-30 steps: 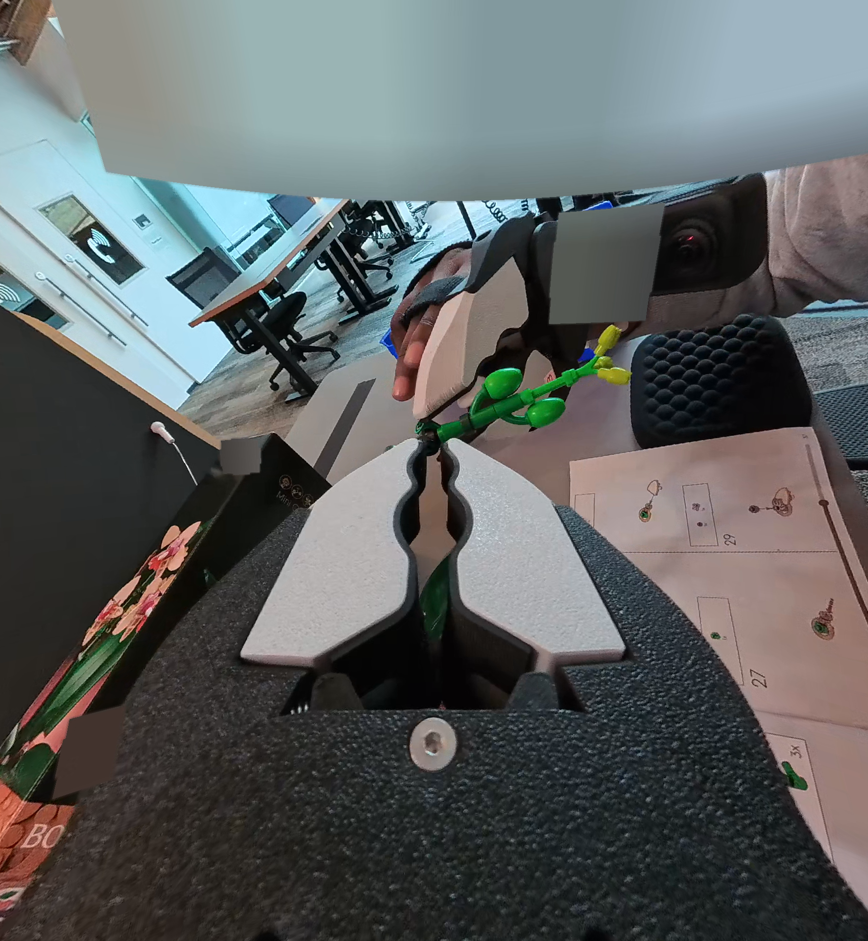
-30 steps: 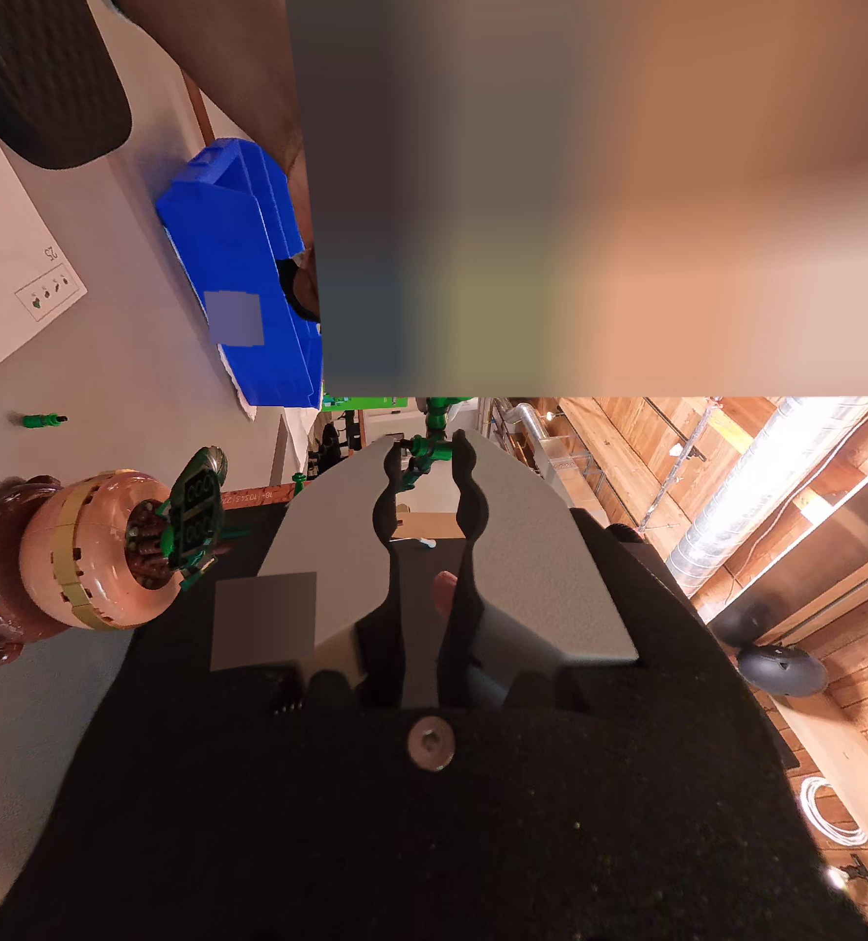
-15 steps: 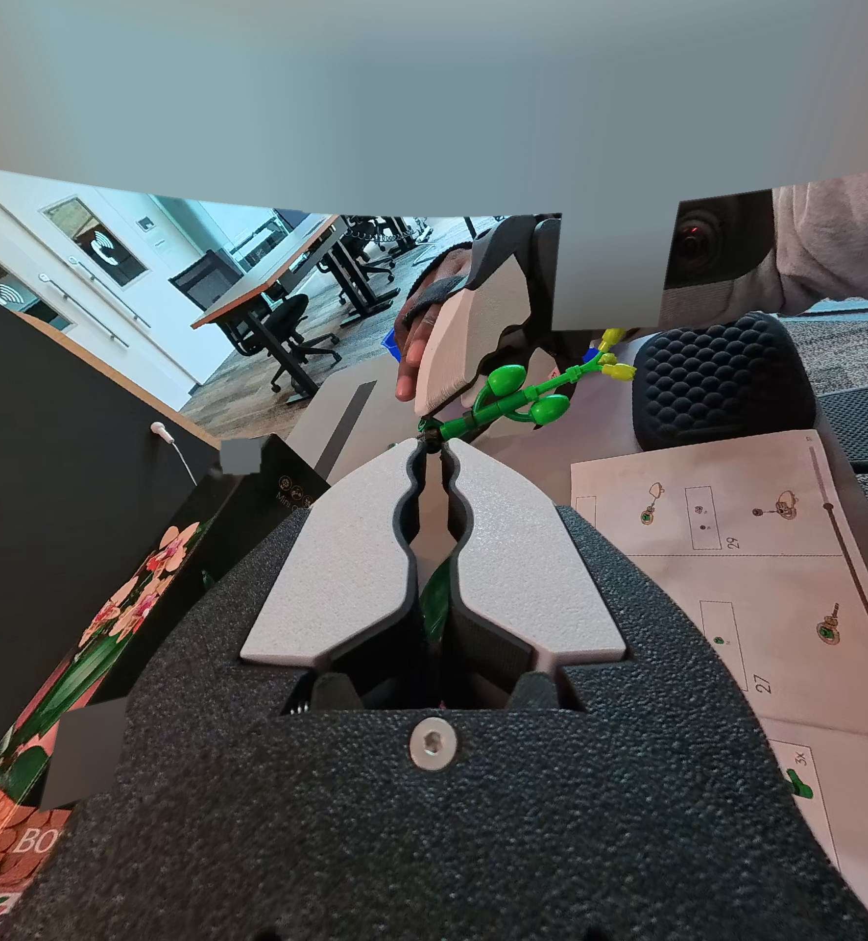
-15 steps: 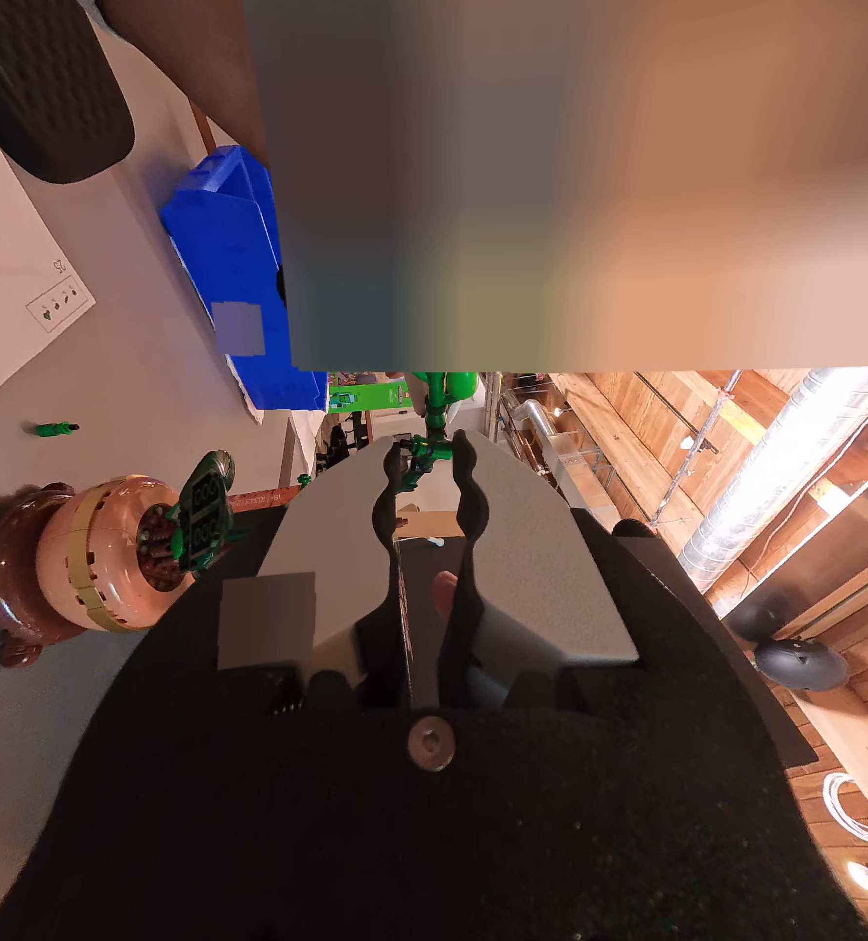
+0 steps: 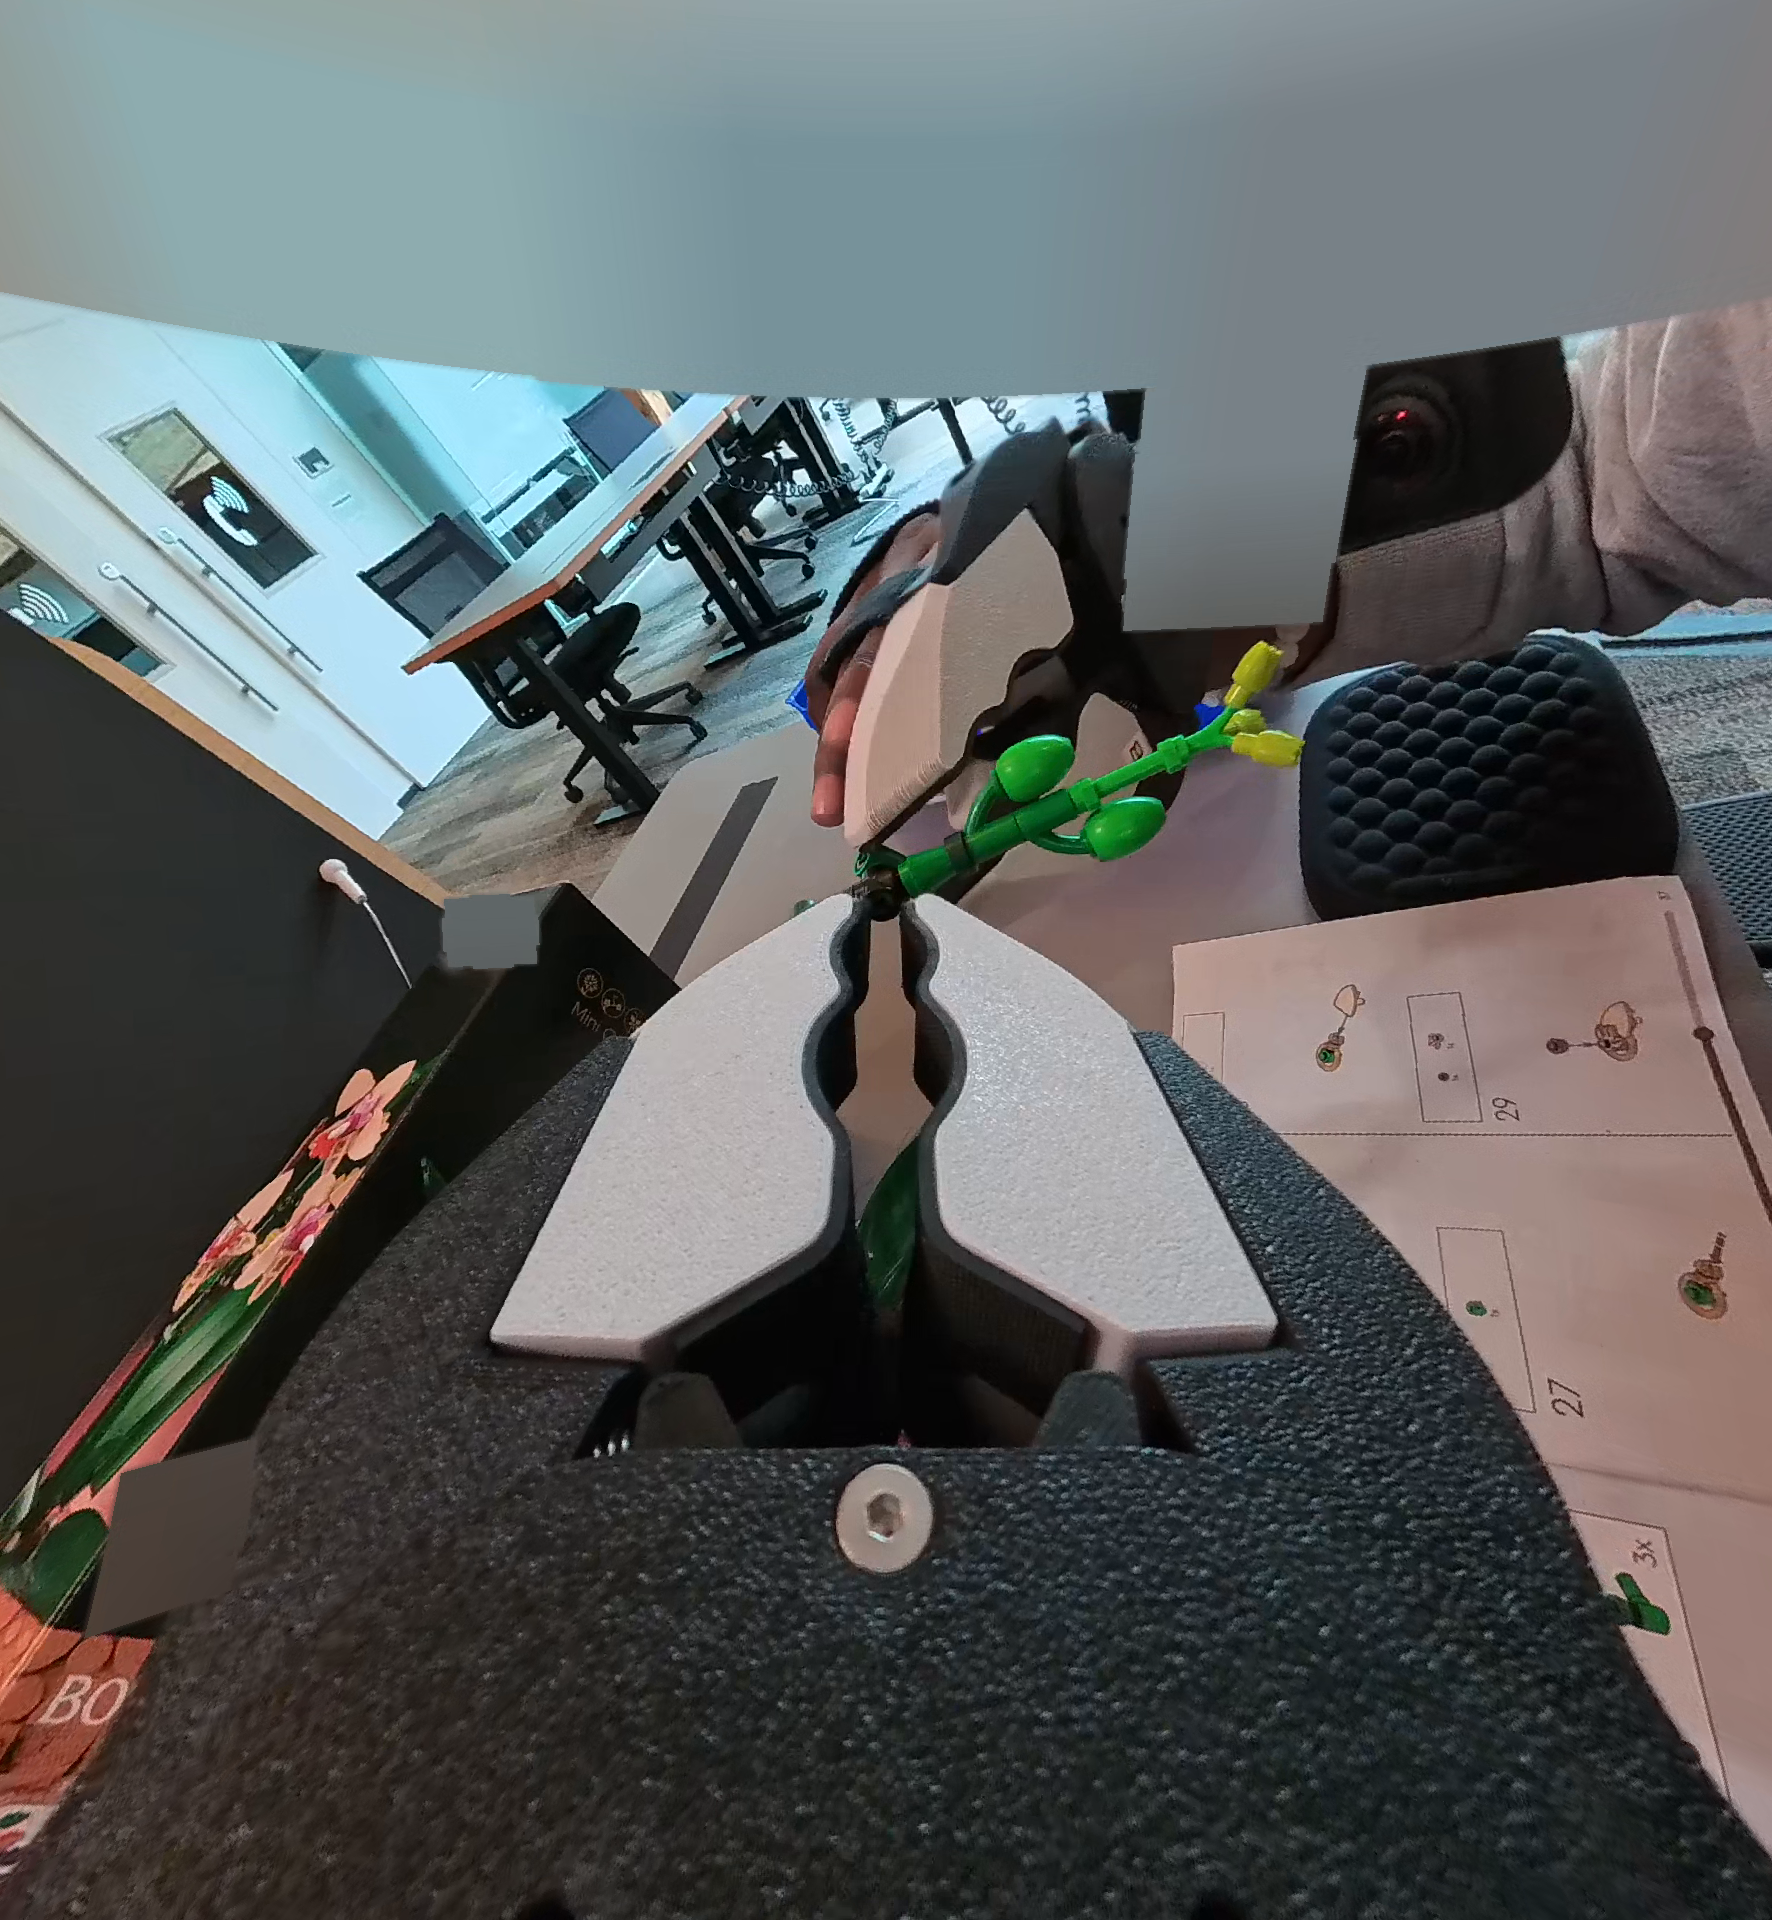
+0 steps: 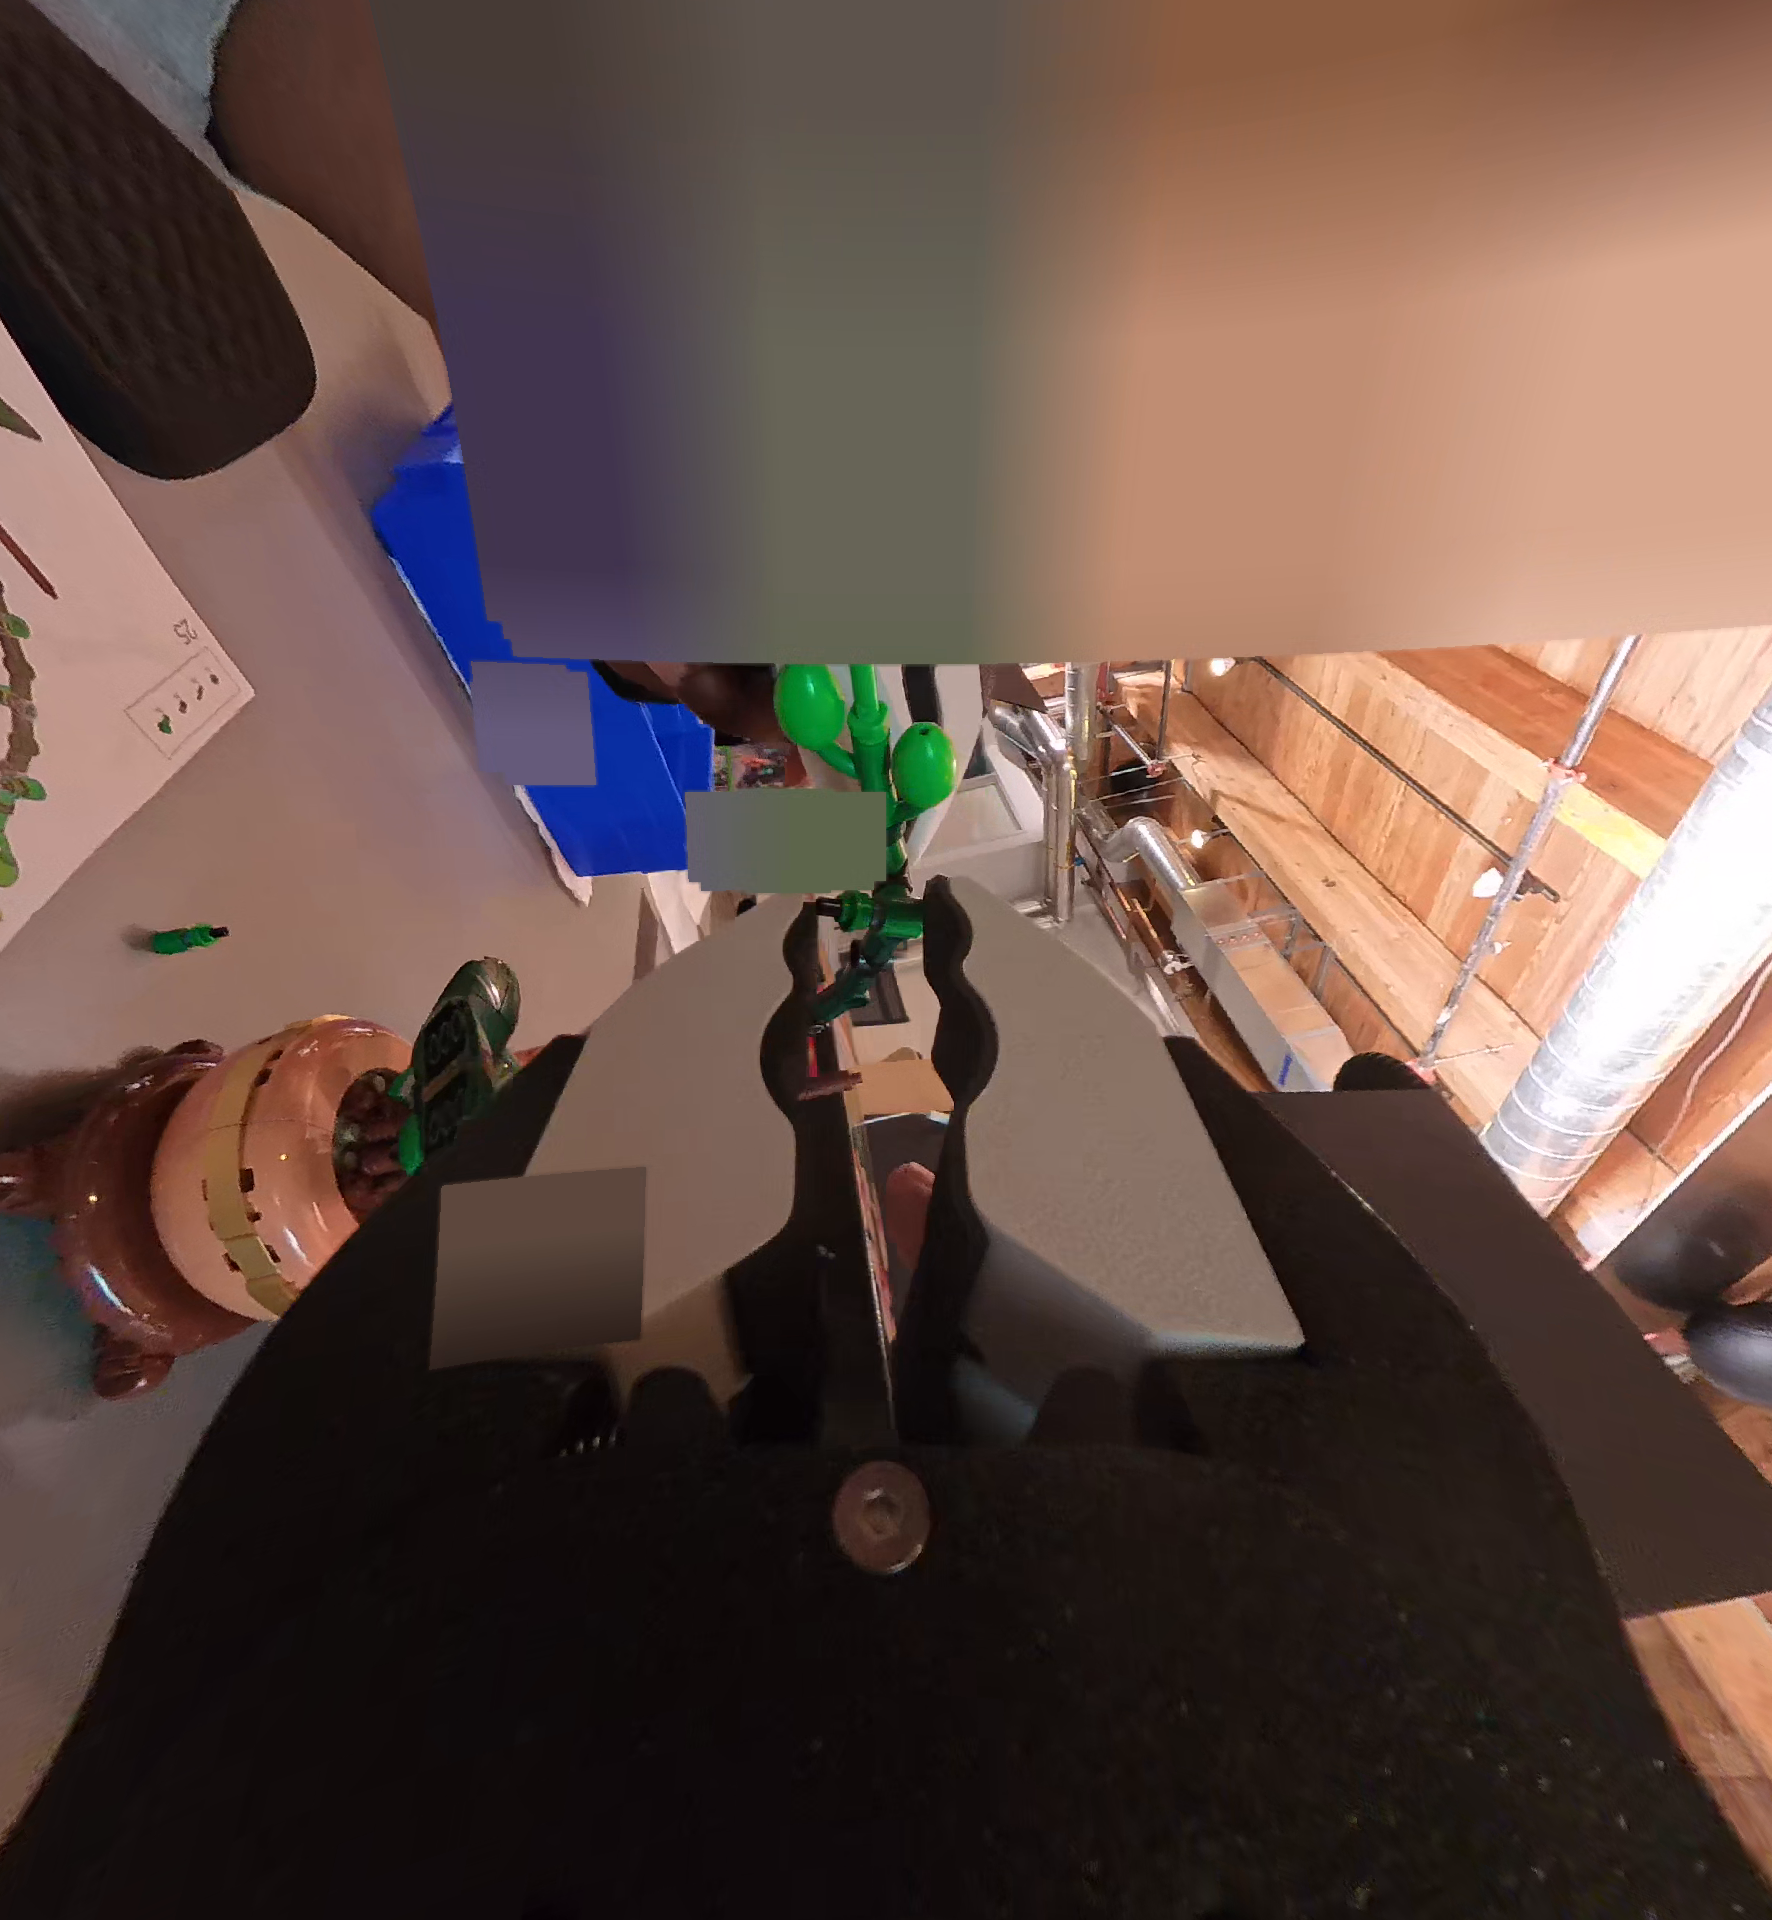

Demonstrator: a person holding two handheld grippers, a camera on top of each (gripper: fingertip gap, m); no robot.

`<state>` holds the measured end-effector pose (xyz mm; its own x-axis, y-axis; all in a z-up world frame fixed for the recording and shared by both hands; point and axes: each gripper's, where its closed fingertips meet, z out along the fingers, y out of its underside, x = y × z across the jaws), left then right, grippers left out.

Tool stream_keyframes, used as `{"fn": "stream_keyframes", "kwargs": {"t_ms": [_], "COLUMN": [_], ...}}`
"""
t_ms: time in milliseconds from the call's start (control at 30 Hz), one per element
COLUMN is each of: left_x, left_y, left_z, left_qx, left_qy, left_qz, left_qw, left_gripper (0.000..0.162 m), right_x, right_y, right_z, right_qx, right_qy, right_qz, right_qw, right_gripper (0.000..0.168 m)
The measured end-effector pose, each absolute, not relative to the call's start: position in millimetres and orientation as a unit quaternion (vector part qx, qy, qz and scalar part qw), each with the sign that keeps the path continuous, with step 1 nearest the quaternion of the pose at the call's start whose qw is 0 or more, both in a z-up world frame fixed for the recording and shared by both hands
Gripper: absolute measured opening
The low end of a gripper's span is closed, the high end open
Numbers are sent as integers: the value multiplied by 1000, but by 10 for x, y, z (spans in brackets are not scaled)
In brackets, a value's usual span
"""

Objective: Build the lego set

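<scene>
A green lego stem (image 5: pixel 1043 816) with green buds and yellow tips is held in the air between both grippers. My left gripper (image 5: pixel 877 914) is shut on the stem's dark lower end. My right gripper (image 6: pixel 866 914) is shut on a green joint of the same stem (image 6: pixel 897 831), and the buds rise beyond its tips. One of its fingers (image 5: pixel 955 675) shows in the left wrist view, just above the stem. A brown and pink lego pot (image 6: pixel 207 1174) with dark green leaves (image 6: pixel 456 1049) stands on the table, left of the right gripper.
The open instruction booklet (image 5: pixel 1484 1143) lies on the table at right. The lego box (image 5: pixel 238 1299) lies at left. A blue bin (image 6: pixel 601 769), a black textured pad (image 5: pixel 1474 769) and a small loose green piece (image 6: pixel 186 938) are on the table. My two grippers' fingertips are within a few centimetres of each other. From either gripper's tips it is about 25 cm to the small loose green piece (image 6: pixel 186 938).
The right gripper has turned a little, so the pot sits lower and nearer in its view and more of the stem's buds show. The left view has barely changed.
</scene>
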<state>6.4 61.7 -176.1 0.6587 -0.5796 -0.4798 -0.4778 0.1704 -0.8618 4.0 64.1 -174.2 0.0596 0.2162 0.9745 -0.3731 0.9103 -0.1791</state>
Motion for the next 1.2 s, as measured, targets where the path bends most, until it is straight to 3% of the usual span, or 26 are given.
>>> {"fn": "stream_keyframes", "kwargs": {"t_ms": [1200], "left_x": [207], "left_y": [512], "left_z": [-1756], "left_qx": [-597], "left_qy": [439], "left_qz": [-37], "left_qw": [671], "left_gripper": [3], "right_x": [35], "right_y": [573], "right_z": [-1754], "right_qx": [-49], "right_qy": [-739], "right_qz": [358], "right_qw": [568], "right_gripper": [19]}}
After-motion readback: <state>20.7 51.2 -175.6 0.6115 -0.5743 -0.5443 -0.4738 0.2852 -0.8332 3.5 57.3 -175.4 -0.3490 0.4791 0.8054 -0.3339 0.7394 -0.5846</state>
